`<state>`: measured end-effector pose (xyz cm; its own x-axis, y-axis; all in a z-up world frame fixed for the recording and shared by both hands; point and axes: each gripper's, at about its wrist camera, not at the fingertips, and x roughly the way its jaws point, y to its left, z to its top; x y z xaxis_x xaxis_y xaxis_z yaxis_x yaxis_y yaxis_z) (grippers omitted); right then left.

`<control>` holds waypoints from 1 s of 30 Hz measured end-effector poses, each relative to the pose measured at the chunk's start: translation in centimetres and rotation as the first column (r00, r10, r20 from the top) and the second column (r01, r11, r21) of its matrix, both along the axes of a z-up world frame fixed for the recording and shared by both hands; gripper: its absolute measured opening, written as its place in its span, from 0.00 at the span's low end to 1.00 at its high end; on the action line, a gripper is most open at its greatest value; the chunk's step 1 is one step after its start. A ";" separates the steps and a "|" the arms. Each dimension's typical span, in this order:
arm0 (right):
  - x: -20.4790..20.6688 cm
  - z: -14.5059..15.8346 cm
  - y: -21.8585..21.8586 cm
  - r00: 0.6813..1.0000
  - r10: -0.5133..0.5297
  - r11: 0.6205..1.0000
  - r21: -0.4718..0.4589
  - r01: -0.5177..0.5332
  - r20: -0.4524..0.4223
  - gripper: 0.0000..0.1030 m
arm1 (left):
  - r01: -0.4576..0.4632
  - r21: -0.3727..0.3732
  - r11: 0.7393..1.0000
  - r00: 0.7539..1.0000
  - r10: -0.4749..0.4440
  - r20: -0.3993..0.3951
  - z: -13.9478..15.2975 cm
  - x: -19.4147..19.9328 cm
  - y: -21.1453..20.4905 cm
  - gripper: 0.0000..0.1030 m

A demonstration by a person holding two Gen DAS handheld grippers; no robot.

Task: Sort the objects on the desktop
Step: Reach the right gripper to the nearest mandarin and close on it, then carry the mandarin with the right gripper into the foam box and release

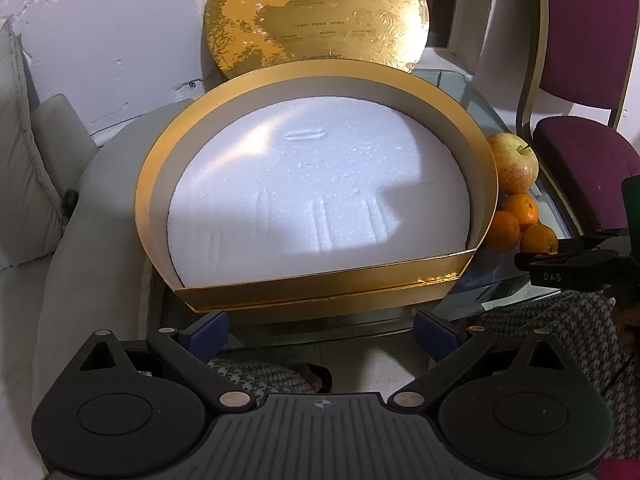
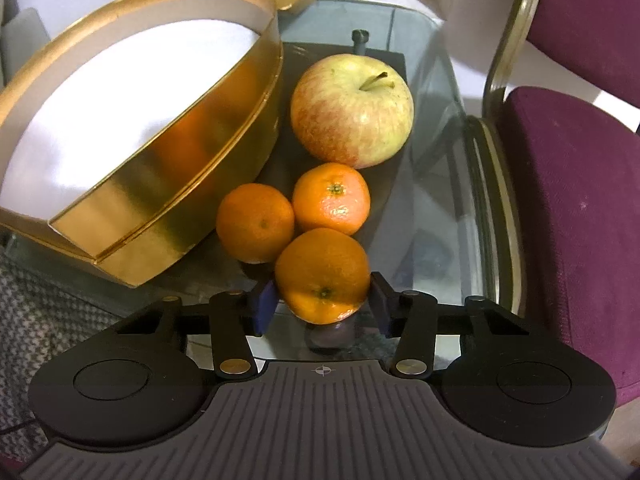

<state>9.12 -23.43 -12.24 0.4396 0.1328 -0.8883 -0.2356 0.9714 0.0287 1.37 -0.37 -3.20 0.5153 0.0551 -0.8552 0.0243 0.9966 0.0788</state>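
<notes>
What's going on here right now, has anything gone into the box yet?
Not yet. The right gripper is shut on the nearest orange, blue pads against both its sides, on the glass table. Two more oranges and an apple sit just beyond it, beside the gold box. The box holds only its white foam liner; its lid leans behind it. The left gripper hangs open in front of the box, holding nothing.

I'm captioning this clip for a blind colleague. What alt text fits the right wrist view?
The right gripper is closed on the nearest mandarin on a glass table. Two more mandarins and an apple lie beyond, beside an open gold box lined with white foam.
</notes>
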 end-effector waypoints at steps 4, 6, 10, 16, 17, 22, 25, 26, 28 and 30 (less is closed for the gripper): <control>-0.3 0.1 0.2 1.000 -0.015 1.000 -0.004 0.015 -0.002 0.47 | -0.014 0.005 1.000 1.000 0.014 0.010 0.3 -0.3 0.3 0.97; -0.5 0.4 0.1 1.000 -0.031 0.999 0.010 0.031 -0.005 0.47 | -0.027 0.003 1.000 1.000 0.027 0.016 0.5 -0.5 0.6 0.97; -1.1 0.9 -0.2 0.998 -0.058 0.998 0.034 0.058 -0.003 0.47 | -0.051 -0.001 0.999 0.998 0.051 0.022 0.7 -1.0 1.2 0.97; -1.7 2.2 -0.4 0.997 -0.080 0.994 0.071 0.078 0.015 0.47 | -0.055 -0.014 0.998 0.998 0.056 0.038 1.1 -1.6 1.4 0.97; -1.8 2.6 -0.4 0.996 -0.084 0.994 0.079 0.082 0.022 0.47 | -0.054 -0.017 0.998 0.998 0.055 0.042 1.1 -1.6 1.4 0.97; -2.5 5.1 -0.1 0.993 -0.099 0.989 0.116 0.091 0.068 0.47 | -0.064 -0.038 0.997 0.996 0.066 0.061 1.4 -2.0 1.9 0.97; -2.5 6.9 0.5 0.990 -0.092 0.988 0.135 0.077 0.110 0.47 | -0.085 -0.060 0.995 0.994 0.089 0.070 1.5 -2.3 2.6 0.97; -2.6 7.5 0.9 0.989 -0.086 0.988 0.139 0.069 0.123 0.47 | -0.097 -0.070 0.993 0.992 0.102 0.074 1.6 -2.4 3.0 0.97; -2.6 8.7 1.8 0.986 -0.070 0.988 0.145 0.048 0.151 0.47 | -0.123 -0.087 0.988 0.988 0.131 0.085 1.7 -2.5 3.8 0.97; -2.7 9.8 2.9 0.983 -0.046 0.989 0.146 0.020 0.178 0.47 | -0.162 -0.106 0.981 0.980 0.172 0.099 1.9 -2.7 5.1 0.97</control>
